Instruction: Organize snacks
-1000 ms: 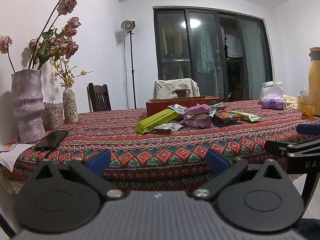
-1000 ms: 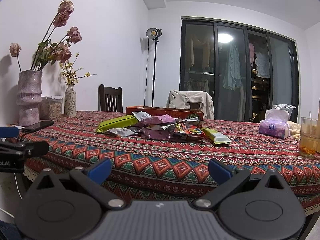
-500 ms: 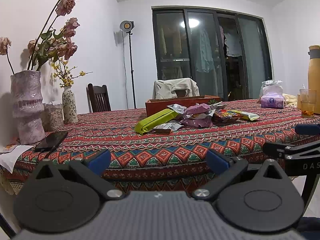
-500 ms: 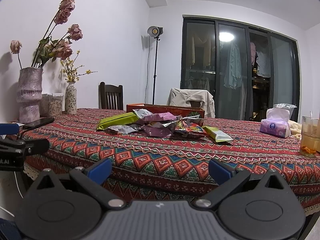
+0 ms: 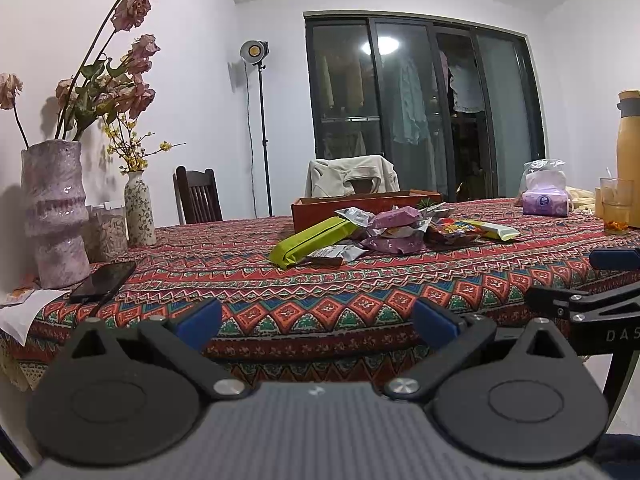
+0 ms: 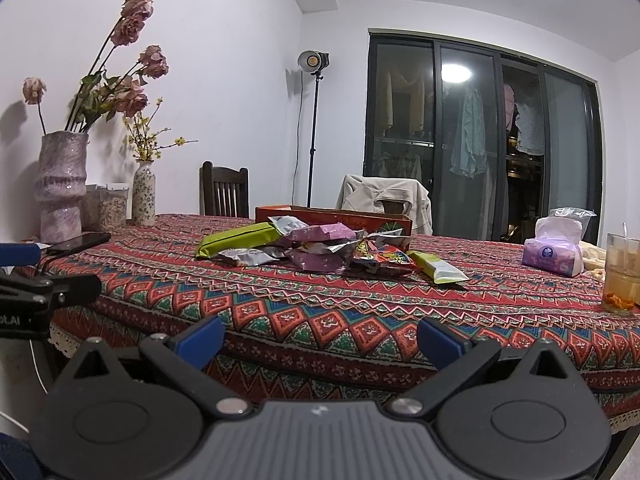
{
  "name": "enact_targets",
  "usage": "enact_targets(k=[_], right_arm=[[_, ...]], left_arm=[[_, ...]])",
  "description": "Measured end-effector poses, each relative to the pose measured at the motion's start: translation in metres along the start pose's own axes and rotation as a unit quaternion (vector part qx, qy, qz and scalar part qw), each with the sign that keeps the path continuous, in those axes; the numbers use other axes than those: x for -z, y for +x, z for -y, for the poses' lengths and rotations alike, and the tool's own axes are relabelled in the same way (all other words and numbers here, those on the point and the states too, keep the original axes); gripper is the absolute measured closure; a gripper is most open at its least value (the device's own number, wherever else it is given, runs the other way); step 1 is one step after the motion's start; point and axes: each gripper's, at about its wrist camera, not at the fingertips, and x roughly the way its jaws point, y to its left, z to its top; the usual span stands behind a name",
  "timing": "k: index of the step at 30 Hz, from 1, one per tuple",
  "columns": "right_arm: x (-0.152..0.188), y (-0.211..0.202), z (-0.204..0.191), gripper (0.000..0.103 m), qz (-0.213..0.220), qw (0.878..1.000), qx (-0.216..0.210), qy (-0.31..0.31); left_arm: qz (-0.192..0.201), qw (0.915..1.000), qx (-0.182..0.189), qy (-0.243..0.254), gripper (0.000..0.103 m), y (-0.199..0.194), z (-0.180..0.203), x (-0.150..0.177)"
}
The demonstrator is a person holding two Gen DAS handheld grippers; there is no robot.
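On the patterned table (image 6: 360, 320), a red box (image 6: 344, 222) sits just behind the snack pile (image 6: 320, 250). Left gripper (image 5: 316, 320) and right gripper (image 6: 320, 338) hang wide, empty, short of it. Slippery, probably overlapping wrappers could drag neighbours off.

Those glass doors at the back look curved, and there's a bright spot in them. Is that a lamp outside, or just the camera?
In both wrist views the fisheye lens bows the glass doors and the walls. The bright oval looks like a room light mirrored in the dark glass. The flowers throw shadows on the left wall in both views. The snack pile looks sharp.
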Motion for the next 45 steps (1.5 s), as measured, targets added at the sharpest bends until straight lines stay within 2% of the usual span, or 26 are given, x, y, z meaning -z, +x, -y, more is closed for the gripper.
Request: enact_targets(k=[16,24,29,35,40,45], right_arm=[[0.0,0.0,0.0,0.0,0.001,1.0,0.0,0.0],[-0.012,0.013,0.008,0.0,0.01,1.0,0.003,-0.012],[-0.03,0.041,0.03,0.0,-0.003,1.0,-0.003,-0.006],[-0.063,0.082,0.068,0.0,-0.003,1.0,0.021,0.011],[-0.09,0.122,0.1,0.0,-0.015,0.999,0.034,0.016],[-0.11,0.168,0.126,0.0,-0.046,0.998,0.042,-0.001]], left_arm=[[-0.006,1.0,0.005,-0.005,0.0,0.003,-0.002,-0.001],[-0.016,0.9995,0.022,-0.018,0.0,0.027,-0.007,-0.017],[-0.041,0.9979,0.027,-0.042,0.0,0.073,-0.028,-0.043],[-0.069,0.9972,0.01,-0.026,0.0,0.141,-0.046,-0.072],[-0.097,0.9945,0.037,-0.005,0.0,0.196,-0.051,-0.093],[-0.117,0.9892,0.081,0.032,0.0,0.251,-0.043,-0.108]])
